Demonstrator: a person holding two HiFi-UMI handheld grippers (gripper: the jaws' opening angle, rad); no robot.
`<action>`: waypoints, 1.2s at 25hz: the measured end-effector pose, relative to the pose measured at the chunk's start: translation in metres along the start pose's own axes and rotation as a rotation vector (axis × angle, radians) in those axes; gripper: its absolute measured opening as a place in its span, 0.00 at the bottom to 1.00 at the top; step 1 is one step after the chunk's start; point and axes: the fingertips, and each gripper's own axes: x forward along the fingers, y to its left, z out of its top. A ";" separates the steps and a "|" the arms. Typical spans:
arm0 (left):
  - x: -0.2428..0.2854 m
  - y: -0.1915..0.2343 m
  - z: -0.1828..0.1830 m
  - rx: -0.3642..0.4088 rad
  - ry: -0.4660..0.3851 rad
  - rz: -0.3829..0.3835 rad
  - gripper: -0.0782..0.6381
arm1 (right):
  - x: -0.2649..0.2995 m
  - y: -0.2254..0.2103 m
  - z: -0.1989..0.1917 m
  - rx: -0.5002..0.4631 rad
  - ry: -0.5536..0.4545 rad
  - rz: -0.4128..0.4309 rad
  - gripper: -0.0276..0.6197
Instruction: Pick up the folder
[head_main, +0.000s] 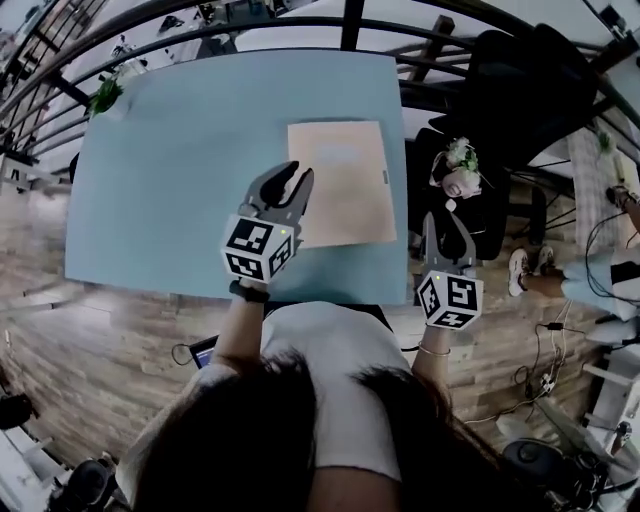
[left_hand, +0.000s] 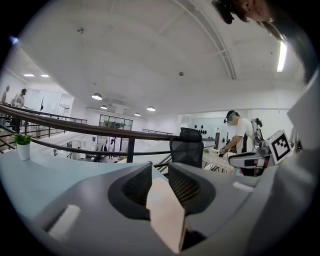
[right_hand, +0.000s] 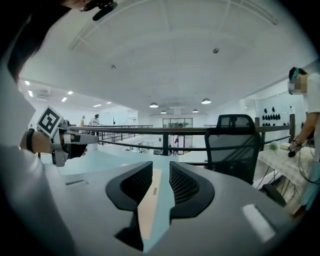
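A beige folder (head_main: 345, 180) lies flat on the light blue table (head_main: 170, 190), toward its right side. My left gripper (head_main: 292, 180) hovers over the folder's left edge. Its jaws stand a narrow gap apart with nothing pinched. In the left gripper view (left_hand: 160, 169) the folder (left_hand: 167, 215) shows through that gap, below the jaws. My right gripper (head_main: 446, 236) is off the table's front right corner, beside the folder's right edge, its jaws also slightly apart. In the right gripper view (right_hand: 161, 169) the folder's edge (right_hand: 147, 210) and the table show between the jaws.
A black office chair (head_main: 510, 110) stands just right of the table, with a bunch of flowers (head_main: 460, 172) in front of it. A potted plant (head_main: 105, 95) sits at the table's far left corner. A dark railing (head_main: 300, 25) runs behind. Another person (head_main: 600, 275) and cables are at the right.
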 end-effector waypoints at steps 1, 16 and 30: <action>-0.002 0.002 -0.001 -0.009 0.001 0.018 0.26 | 0.005 0.001 0.000 0.000 0.003 0.025 0.17; -0.024 0.030 -0.017 -0.093 0.014 0.139 0.26 | 0.052 0.026 -0.002 0.013 0.037 0.187 0.17; -0.011 0.050 -0.050 -0.191 0.116 0.096 0.26 | 0.075 0.044 -0.022 0.036 0.137 0.262 0.17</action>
